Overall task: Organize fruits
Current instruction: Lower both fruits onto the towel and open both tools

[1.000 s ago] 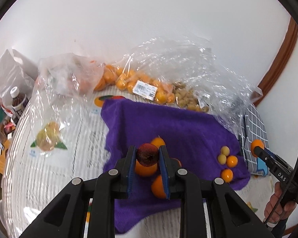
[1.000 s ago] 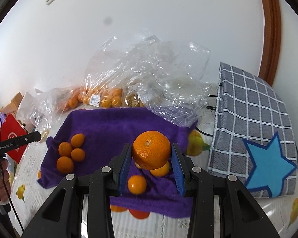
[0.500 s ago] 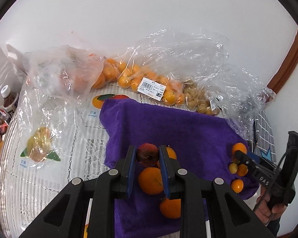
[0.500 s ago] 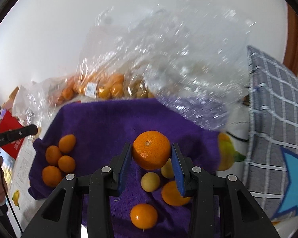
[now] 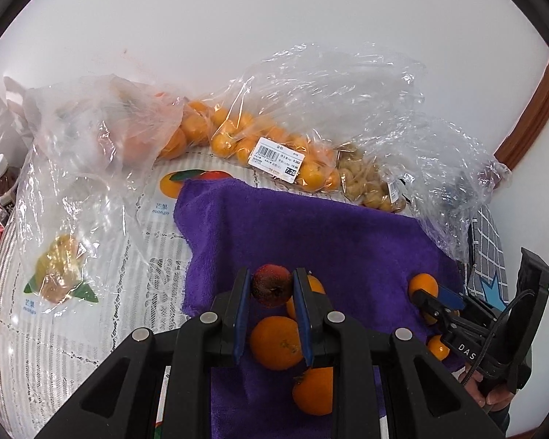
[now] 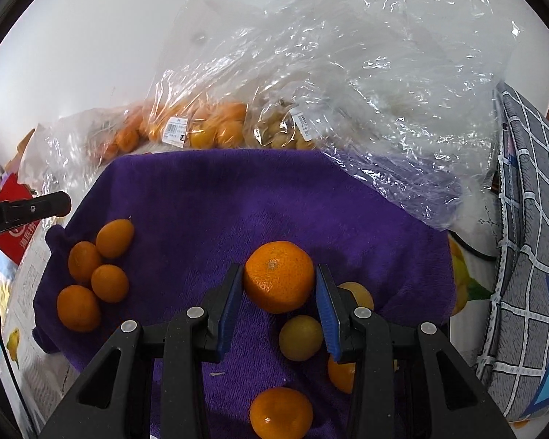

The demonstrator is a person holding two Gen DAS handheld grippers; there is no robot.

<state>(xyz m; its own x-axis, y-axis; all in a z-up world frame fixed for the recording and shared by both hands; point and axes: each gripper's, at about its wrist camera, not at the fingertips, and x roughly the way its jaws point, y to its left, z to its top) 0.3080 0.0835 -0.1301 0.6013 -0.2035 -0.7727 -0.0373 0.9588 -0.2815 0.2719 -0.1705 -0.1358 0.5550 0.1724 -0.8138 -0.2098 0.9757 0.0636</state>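
**Two grippers, two fruits**

The left hand-held gripper (image 5: 271, 287) is squeezed on a small dark red fruit (image 5: 271, 284), held over the purple towel (image 5: 333, 234). The right hand-held gripper (image 6: 279, 292) is squeezed on a big orange (image 6: 279, 276) above the same towel. Four small oranges (image 6: 93, 274) sit together near the towel's left edge.

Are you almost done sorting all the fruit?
Partly. Four small oranges already sit grouped on the purple towel. In hand: the left gripper holds a dark red fruit, and the right gripper holds a big orange. Left to do: set both down, and plenty of fruit remains in the plastic bags.
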